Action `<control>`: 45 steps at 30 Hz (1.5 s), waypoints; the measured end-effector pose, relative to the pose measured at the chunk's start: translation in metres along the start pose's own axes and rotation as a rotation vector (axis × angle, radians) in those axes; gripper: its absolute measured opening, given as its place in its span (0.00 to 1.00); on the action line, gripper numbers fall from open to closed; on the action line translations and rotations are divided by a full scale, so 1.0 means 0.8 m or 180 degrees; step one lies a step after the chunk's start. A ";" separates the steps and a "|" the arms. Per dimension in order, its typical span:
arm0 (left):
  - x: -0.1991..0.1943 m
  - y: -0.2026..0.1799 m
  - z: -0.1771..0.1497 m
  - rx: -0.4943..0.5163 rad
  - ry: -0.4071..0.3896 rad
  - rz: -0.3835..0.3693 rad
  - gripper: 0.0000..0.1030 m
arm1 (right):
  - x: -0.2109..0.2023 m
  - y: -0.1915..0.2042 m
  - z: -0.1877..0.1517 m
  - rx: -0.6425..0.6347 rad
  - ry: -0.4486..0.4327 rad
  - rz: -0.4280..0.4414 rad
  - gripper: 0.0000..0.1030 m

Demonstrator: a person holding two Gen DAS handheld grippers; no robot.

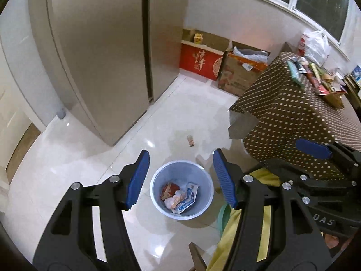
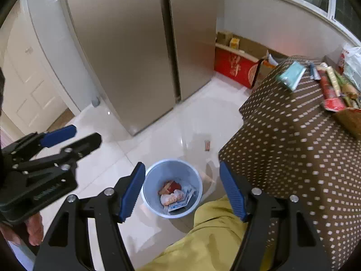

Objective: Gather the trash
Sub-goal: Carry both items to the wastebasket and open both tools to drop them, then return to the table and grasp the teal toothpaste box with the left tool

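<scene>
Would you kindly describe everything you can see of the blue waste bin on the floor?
The waste bin is a round, pale blue pail that looks like plastic, open-topped with no lid or liner visible. It stands upright on the glossy white tiled floor, near the corner of the table with the brown polka-dot cloth. Inside, the bottom is covered with crumpled trash: red and white wrappers and a blue-and-white packet. Nothing touches its rim; both grippers are above it and empty.

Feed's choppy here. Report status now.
Left tool and right tool open, empty. Bin holds wrappers. One wrapper on floor beyond bin. Path clear.
</scene>
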State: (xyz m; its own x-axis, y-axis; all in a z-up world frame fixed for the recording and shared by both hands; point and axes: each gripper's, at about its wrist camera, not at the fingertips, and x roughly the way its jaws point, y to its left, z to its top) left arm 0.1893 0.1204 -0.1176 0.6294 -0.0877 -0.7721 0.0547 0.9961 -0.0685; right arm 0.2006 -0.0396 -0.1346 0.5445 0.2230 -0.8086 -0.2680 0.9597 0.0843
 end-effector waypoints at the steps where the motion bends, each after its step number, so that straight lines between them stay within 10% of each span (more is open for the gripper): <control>1: -0.002 -0.004 0.002 0.0019 -0.0019 -0.0011 0.57 | -0.009 -0.005 -0.001 0.0022 -0.0050 0.0003 0.65; 18: -0.010 -0.173 0.086 0.0712 -0.0286 -0.0791 0.74 | -0.129 -0.180 -0.008 0.0830 -0.0693 -0.0616 0.77; 35: 0.144 -0.298 0.189 0.1004 0.0197 -0.1046 0.77 | -0.125 -0.284 0.017 0.1120 -0.0590 -0.0907 0.77; 45: 0.164 -0.257 0.199 0.0786 0.0325 -0.1321 0.14 | -0.081 -0.264 0.081 0.0690 -0.0325 -0.0681 0.77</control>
State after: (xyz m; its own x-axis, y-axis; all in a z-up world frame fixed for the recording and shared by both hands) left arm 0.3838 -0.0961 -0.1041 0.4371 -0.4644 -0.7702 0.4745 0.8466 -0.2412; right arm 0.2731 -0.2461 -0.0623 0.6501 0.0175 -0.7597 0.0310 0.9983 0.0495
